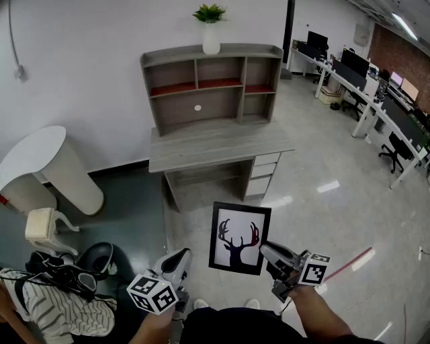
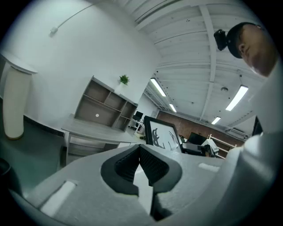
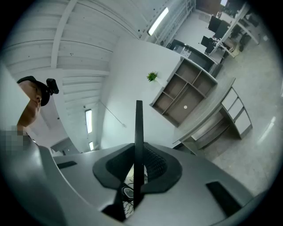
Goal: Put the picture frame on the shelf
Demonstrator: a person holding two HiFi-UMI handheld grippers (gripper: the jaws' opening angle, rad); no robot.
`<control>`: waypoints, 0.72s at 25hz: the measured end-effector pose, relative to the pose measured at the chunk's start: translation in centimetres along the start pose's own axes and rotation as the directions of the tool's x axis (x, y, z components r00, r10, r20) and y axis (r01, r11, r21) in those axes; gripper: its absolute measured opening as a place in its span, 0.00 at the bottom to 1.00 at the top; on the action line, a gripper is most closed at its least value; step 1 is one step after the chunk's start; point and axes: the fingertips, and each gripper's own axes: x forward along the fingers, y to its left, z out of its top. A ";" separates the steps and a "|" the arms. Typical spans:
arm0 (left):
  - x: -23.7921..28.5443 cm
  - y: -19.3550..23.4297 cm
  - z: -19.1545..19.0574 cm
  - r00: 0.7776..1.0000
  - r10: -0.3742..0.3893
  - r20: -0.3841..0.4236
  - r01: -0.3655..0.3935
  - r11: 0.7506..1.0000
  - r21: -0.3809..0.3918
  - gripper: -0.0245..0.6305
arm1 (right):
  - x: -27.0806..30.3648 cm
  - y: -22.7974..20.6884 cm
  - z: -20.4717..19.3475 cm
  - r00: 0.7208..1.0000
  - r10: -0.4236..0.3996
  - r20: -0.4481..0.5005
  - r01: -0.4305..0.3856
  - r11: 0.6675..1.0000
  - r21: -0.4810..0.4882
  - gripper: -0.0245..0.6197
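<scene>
While the person faces the desk (image 1: 215, 144): both grippers are held out in front of the body, above the pale floor (image 1: 336, 222).
Picture frame (image 1: 240, 238): it has a black rim and a white sheet showing a black deer head with some red on the antlers. It is held upright in the air at 6 o'clock from the desk in the head view, well apart from it and not yet on the shelf (image 1: 211, 87).
Right gripper (image 1: 267, 254): it sits at 4 o'clock of the picture frame. Its fingers are closed on the frame's right edge near the lower corner. In the right gripper view the frame stands edge-on as a thin dark bar between the ribbed fingers.
Left gripper (image 1: 181, 256): it sits at 8 o'clock of the picture frame, near it but not touching. Its fingers are closed tip to tip with nothing between them.
Shelf: a grey unit with open compartments stands on the back of the desk, at 12 o'clock in the head view. The upper row has red boards.
Plant (image 1: 210, 13): it is green and stands in a white vase on top of the shelf, about the middle.
Drawers (image 1: 265, 176): they sit under the desk top, at its 5 o'clock.
Round white table (image 1: 37, 158): it is at 9 o'clock, against the wall.
</scene>
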 end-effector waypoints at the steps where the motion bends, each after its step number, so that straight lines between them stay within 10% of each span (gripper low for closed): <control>1: 0.0 0.1 0.1 1.000 -0.001 0.001 0.001 1.000 0.000 0.05 | 0.1 0.0 0.1 1.000 0.000 0.001 0.000 1.000 0.000 0.15; 18: -0.7 1.5 0.4 1.000 -0.004 -0.006 0.004 1.000 0.020 0.05 | 2.0 0.8 -0.6 0.999 0.032 0.023 -0.033 0.999 0.011 0.15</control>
